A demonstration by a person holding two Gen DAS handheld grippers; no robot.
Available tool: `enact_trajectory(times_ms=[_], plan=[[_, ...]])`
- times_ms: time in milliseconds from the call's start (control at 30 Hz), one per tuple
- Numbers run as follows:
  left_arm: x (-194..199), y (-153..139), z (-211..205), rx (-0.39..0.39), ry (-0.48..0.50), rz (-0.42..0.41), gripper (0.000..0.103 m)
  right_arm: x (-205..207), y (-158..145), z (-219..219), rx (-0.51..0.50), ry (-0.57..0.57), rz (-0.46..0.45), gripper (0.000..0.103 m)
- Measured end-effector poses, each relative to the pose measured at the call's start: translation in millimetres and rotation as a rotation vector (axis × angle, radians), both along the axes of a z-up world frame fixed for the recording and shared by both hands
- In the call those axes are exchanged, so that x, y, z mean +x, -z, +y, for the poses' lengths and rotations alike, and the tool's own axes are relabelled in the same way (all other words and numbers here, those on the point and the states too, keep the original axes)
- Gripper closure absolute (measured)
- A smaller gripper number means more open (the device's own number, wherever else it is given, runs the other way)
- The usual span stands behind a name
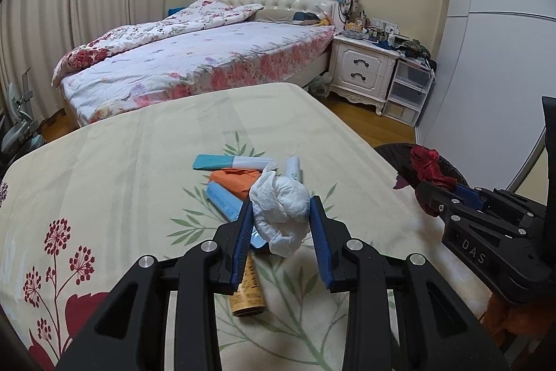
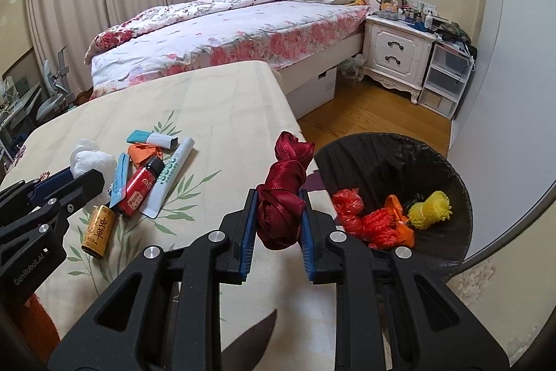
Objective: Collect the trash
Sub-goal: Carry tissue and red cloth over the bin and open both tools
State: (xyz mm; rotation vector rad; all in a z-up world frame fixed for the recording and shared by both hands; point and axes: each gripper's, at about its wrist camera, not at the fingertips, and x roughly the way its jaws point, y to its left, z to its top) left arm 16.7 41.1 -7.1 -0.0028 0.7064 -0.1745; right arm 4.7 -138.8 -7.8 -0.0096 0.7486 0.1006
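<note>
The left gripper (image 1: 281, 214) clamps a crumpled white tissue (image 1: 279, 209) above the flowered table (image 1: 104, 162), over the leftover wrappers (image 2: 149, 138), tube (image 2: 170, 171) and bottles (image 2: 140, 186). The right gripper (image 2: 278, 218) pinches a dark red ribbon bundle (image 2: 283, 197) at the table's edge, just beside the black-lined bin (image 2: 382, 159) holding red, orange and yellow scraps (image 2: 385, 218).

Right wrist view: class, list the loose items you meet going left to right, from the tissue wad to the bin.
white tissue wad → gold bottle → red bottle → white tube → dark red ribbon bundle → black-lined trash bin
</note>
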Motion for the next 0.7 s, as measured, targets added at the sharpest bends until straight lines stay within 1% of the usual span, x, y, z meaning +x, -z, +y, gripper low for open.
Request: enact_trajectory(times_ms=[167,400,700], plan=[[7,-3,-25,-0.001,0.045,-0.018,0.069,0,-2,-27,0.004,0.058,-0.014,0.081],[21,-1,-61,-0.005,0.102,-0.018,0.069,5,0,-66,0.023,0.140,-0.019,0.081],[52,8,-109,0.002,0.171,-0.019,0.069,22,7,-96,0.018,0.206,-0.016,0.081]])
